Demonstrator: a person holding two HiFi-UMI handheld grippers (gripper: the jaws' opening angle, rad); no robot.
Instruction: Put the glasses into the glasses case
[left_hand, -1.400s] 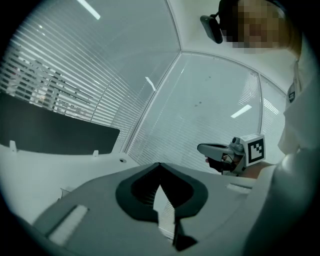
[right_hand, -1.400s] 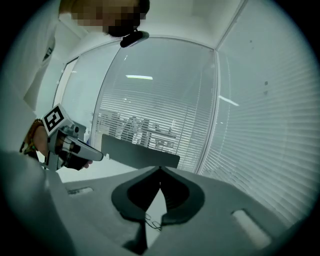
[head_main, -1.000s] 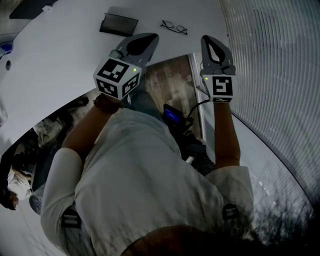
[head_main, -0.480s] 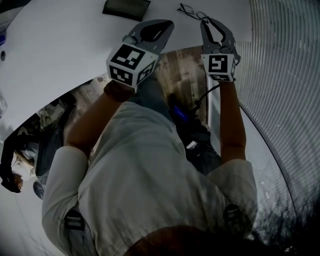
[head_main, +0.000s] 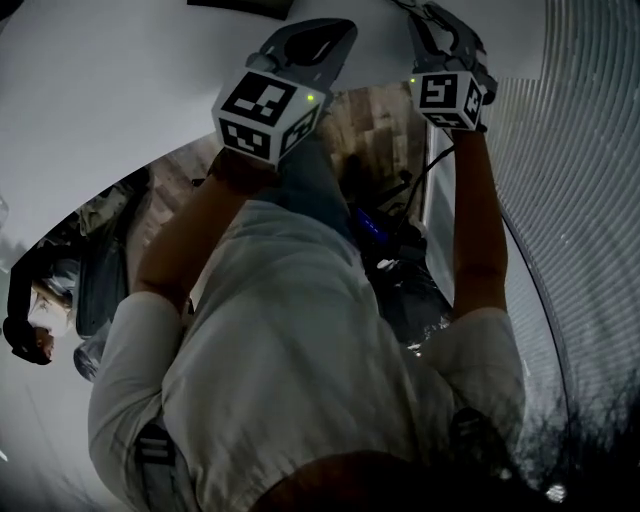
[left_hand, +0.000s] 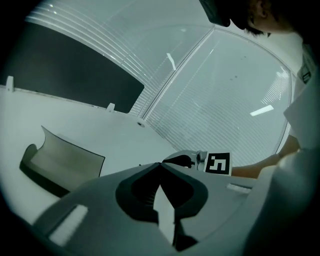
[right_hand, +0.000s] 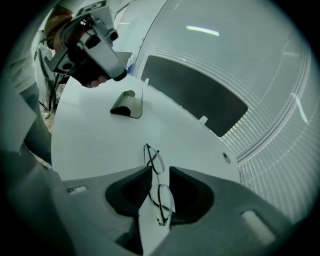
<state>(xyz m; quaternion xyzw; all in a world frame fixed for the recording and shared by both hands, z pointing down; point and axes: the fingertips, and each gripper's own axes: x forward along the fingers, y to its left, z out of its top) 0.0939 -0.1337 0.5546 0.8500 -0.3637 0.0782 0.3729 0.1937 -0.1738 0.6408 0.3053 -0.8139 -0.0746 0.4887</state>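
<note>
Both grippers have come down to the white table since a second ago, and the case and glasses have slid off the top of the head view.

The right gripper has just been opening its jaws. They now stand wide on either side of the wire-framed glasses, which lie on the table ungripped. The left gripper is closed and empty, near the open glasses case. Nothing is packed yet: grasping, carrying and placing all remain.

Cropped by the head view's top edge: glasses case to a dark sliver, right gripper at its tips. Elsewhere, case's corner behind left gripper.
</note>
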